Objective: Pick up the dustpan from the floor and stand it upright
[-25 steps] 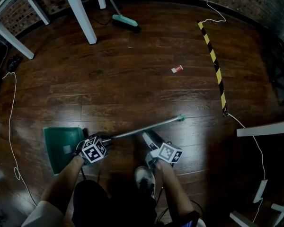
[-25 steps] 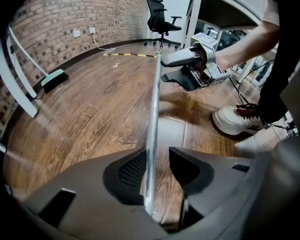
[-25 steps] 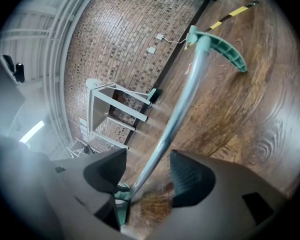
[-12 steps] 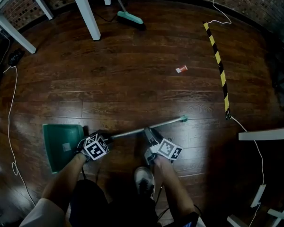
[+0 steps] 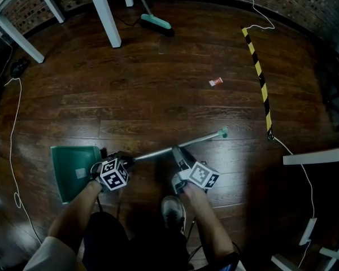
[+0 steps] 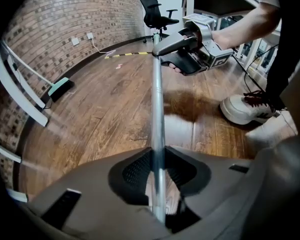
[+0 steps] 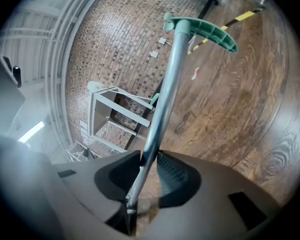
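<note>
Dark wood floor [image 5: 158, 95] w/ brick wall [image 6: 50, 29] along far edge; broom [image 5: 155, 24], white legs [image 5: 104, 16], yellow-black tape strip [image 5: 257, 72] and small red-white scrap [image 5: 215, 82] all well apart from the work. Green dustpan [image 5: 73, 171] sits on floor at person's left. Its metal handle [image 5: 158, 152] runs right to green end grip [image 5: 223, 132], which looks lifted a little off floor. L gripper [image 6: 158, 166] is on handle just beside pan; jaws just been closing, now pinching the tube. R gripper [image 7: 146, 171] approx mid-handle, jaws also just been closing, clamped on tube. Shoe [image 5: 172, 213] near, below handle.
</note>
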A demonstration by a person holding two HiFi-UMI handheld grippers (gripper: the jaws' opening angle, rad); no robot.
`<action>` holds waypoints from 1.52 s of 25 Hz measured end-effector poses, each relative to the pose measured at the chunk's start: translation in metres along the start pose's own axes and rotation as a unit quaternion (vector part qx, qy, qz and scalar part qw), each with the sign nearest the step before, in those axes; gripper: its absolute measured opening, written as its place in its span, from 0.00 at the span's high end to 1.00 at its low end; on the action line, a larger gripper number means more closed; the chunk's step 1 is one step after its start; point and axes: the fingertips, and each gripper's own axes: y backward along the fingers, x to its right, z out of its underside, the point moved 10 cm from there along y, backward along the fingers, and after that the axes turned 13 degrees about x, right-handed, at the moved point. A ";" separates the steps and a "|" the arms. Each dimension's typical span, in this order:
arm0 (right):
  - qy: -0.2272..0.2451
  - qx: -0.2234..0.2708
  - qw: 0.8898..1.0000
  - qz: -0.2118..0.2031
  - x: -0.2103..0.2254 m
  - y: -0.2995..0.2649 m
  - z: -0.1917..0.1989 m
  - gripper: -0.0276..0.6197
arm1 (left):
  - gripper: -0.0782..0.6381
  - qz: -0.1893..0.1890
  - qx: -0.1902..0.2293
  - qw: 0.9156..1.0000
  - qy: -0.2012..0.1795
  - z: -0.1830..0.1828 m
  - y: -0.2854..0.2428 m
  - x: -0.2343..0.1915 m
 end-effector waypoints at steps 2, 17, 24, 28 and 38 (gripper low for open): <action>0.017 0.013 1.000 -0.012 -0.022 0.001 -0.009 0.80 | 0.73 -0.010 0.018 1.000 0.004 -0.006 0.012 -0.001; 0.183 0.053 0.979 -0.075 -0.173 0.026 -0.069 0.82 | 0.73 -0.079 0.150 0.985 0.020 -0.056 0.076 0.005; 0.274 0.059 0.955 -0.098 -0.226 0.036 -0.078 0.82 | 0.73 -0.077 0.238 0.967 0.039 -0.067 0.094 0.008; 0.317 0.049 0.938 -0.133 -0.249 0.038 -0.083 0.82 | 0.73 -0.061 0.286 0.955 0.049 -0.071 0.101 0.008; 0.417 0.012 0.874 -0.249 -0.312 0.045 -0.070 0.83 | 0.73 -0.016 0.376 0.924 0.061 -0.067 0.120 0.016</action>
